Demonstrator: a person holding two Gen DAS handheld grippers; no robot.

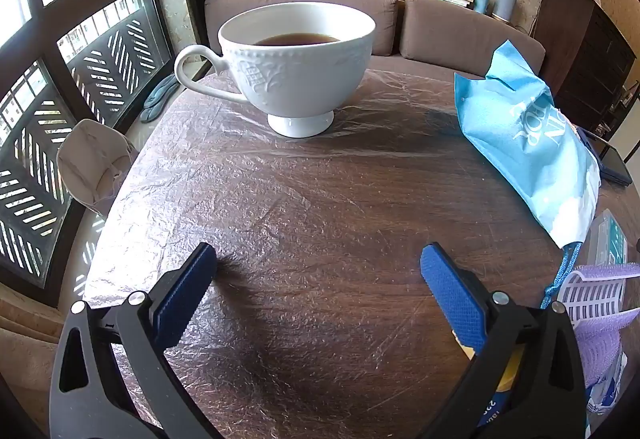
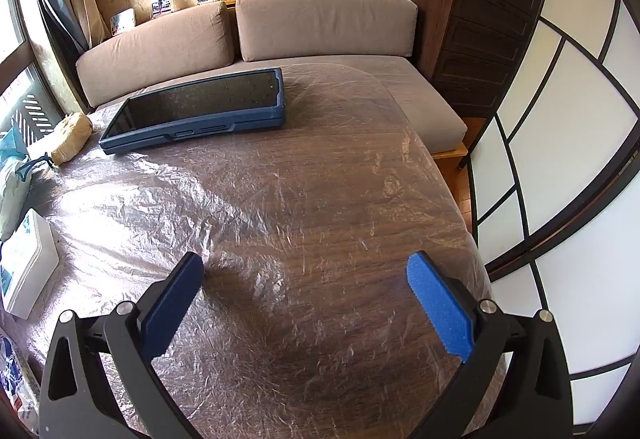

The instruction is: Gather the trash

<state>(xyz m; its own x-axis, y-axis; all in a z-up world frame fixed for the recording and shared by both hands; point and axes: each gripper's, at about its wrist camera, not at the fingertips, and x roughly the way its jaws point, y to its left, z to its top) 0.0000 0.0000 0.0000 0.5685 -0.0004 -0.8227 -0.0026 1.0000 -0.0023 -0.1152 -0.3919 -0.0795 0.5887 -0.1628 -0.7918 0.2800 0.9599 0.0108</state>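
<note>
In the left wrist view my left gripper (image 1: 318,263) is open and empty, low over a round wooden table (image 1: 304,223) covered in clear plastic film. A light blue paper bag (image 1: 528,143) lies at the right. A purple hair roller (image 1: 596,299) and small wrappers sit at the right edge, beside the right finger. In the right wrist view my right gripper (image 2: 306,273) is open and empty over bare film. A crumpled beige wad (image 2: 70,137) and crumpled blue and white packaging (image 2: 16,167) lie at the far left.
A white cup of tea (image 1: 298,67) stands at the table's far side. A tablet in a blue case (image 2: 196,109) lies at the far side in the right wrist view. A white box (image 2: 26,263) sits at the left. A brown sofa (image 2: 320,27) lies behind.
</note>
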